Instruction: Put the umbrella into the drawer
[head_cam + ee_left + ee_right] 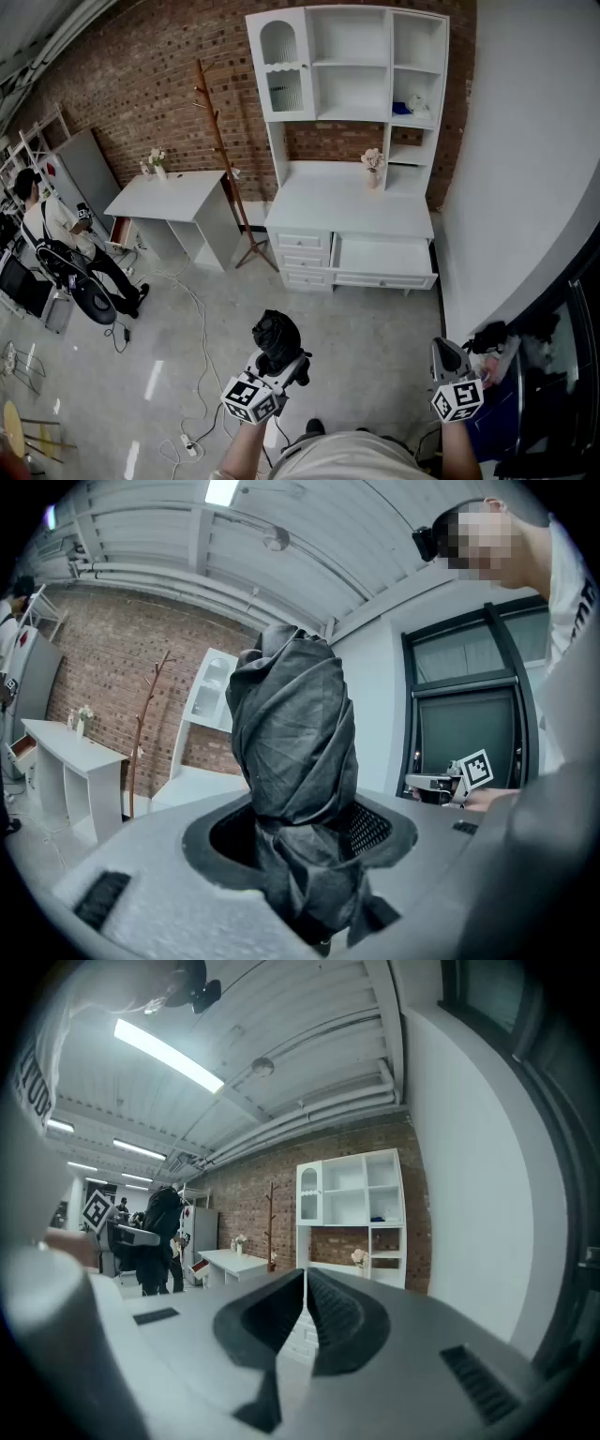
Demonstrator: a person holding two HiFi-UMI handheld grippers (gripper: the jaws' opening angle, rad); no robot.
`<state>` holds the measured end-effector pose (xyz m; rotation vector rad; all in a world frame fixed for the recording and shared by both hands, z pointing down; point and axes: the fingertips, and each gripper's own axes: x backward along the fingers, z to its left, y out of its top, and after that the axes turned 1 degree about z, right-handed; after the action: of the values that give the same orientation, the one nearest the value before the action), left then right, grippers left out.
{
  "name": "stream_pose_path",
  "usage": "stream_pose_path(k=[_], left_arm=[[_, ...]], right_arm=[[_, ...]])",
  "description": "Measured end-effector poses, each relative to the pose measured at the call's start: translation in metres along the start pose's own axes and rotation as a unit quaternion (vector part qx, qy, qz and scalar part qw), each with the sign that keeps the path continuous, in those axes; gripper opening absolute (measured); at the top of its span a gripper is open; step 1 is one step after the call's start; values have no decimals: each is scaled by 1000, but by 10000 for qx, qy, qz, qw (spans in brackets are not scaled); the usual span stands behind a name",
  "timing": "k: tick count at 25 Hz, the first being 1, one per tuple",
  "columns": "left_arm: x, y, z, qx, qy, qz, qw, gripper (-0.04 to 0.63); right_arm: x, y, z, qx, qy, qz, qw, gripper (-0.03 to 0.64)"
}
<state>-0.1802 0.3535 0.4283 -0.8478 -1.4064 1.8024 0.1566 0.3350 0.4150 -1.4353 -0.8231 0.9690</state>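
Note:
A black folded umbrella (275,336) stands upright in my left gripper (281,364), low in the head view over the grey floor. In the left gripper view the umbrella (292,733) fills the gap between the wide-set jaws of my left gripper (305,841), which is shut on the bundled fabric. My right gripper (448,356) hangs at the lower right, holding nothing. The right gripper view shows that gripper (306,1290) shut, with its jaws meeting in a thin line. Ahead, the white cabinet (352,202) has its wide right drawer (384,255) pulled open. The drawer looks empty.
A white desk (178,197) and a wooden coat stand (225,159) stand left of the cabinet against the brick wall. A person (56,244) sits at the far left. Cables (197,375) trail over the floor. A white wall (525,187) and dark clutter (539,375) close in the right side.

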Motion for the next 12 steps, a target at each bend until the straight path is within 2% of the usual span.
stream_pose_path(k=[12], left_arm=[[3,2,3,14,-18,-60,10000,255]], right_arm=[[-1,1,5,2,-18,-16,10000,34]])
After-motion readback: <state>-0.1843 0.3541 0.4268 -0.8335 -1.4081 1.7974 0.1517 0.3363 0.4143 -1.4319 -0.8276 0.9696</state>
